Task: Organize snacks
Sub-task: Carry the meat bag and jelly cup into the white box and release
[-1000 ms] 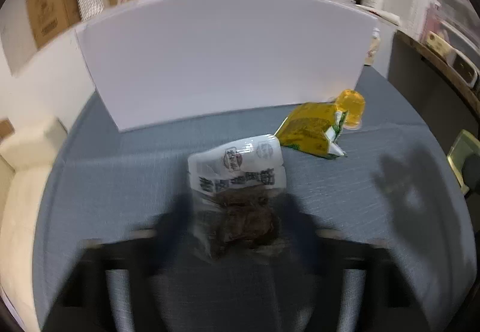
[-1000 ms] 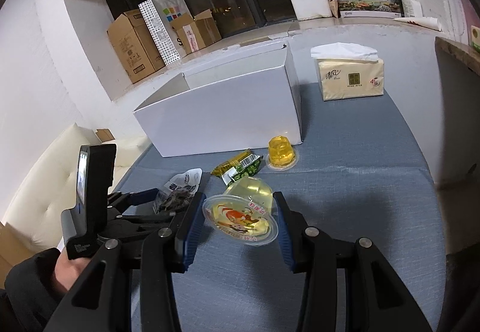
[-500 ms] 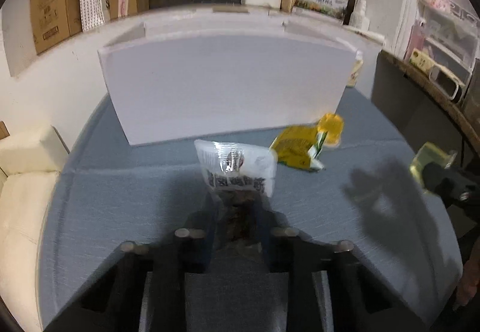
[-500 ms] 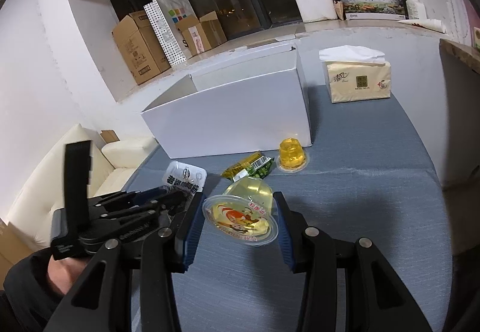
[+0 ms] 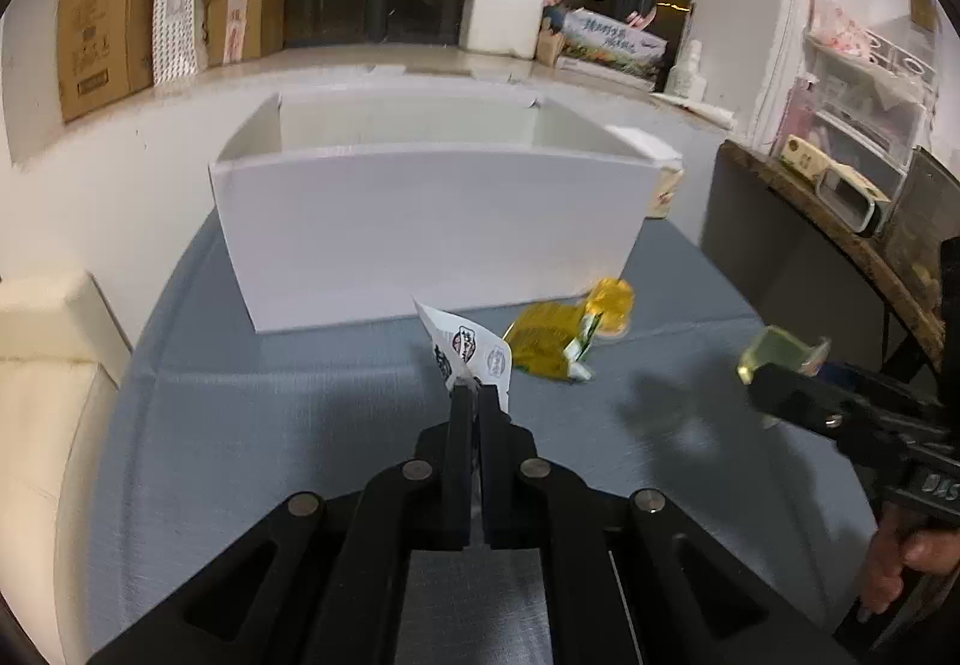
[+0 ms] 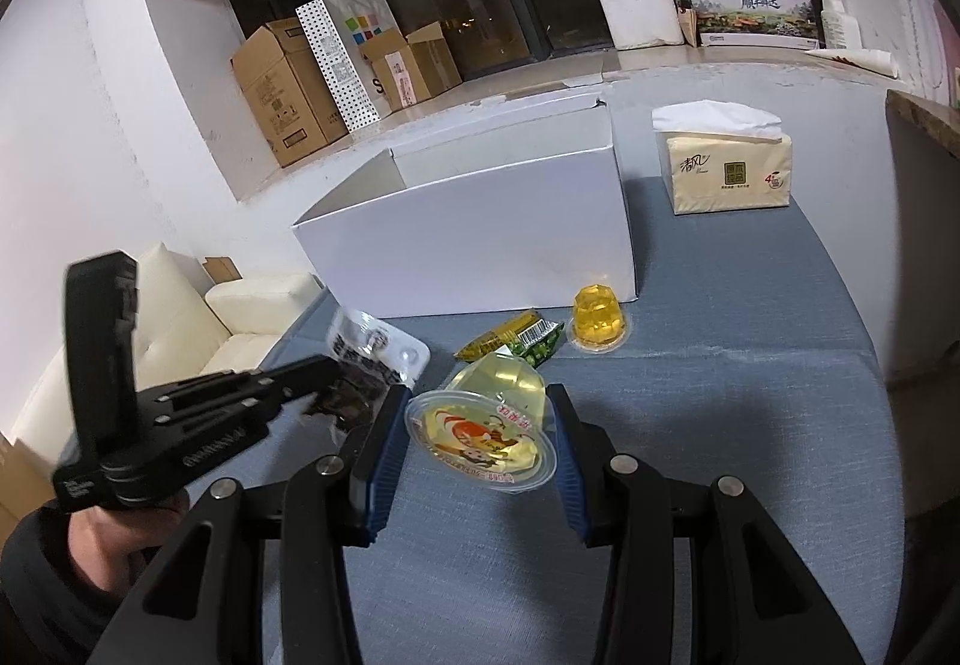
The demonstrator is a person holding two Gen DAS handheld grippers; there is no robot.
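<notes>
My left gripper [image 5: 474, 395] is shut on a white snack packet [image 5: 471, 356] and holds it above the grey table, in front of the open white box [image 5: 420, 221]. The packet also shows in the right wrist view [image 6: 375, 350]. My right gripper [image 6: 477, 440] is shut on a yellow jelly cup [image 6: 486, 428], held above the table; the cup also shows in the left wrist view [image 5: 780, 353]. A yellow-green snack bag [image 6: 516, 342] and a small yellow jelly [image 6: 597, 318] lie on the table by the box [image 6: 480, 239].
A tissue pack [image 6: 726, 173] stands on the table right of the box. A cream sofa [image 6: 198, 317] is at the left. Cardboard boxes [image 6: 288, 95] and a paper bag [image 6: 348, 53] line the window ledge. A dark wooden shelf [image 5: 840, 233] stands at the right.
My left gripper closed on the white packet and lifted it off the table. The right gripper has risen a little with the jelly cup still in it.
</notes>
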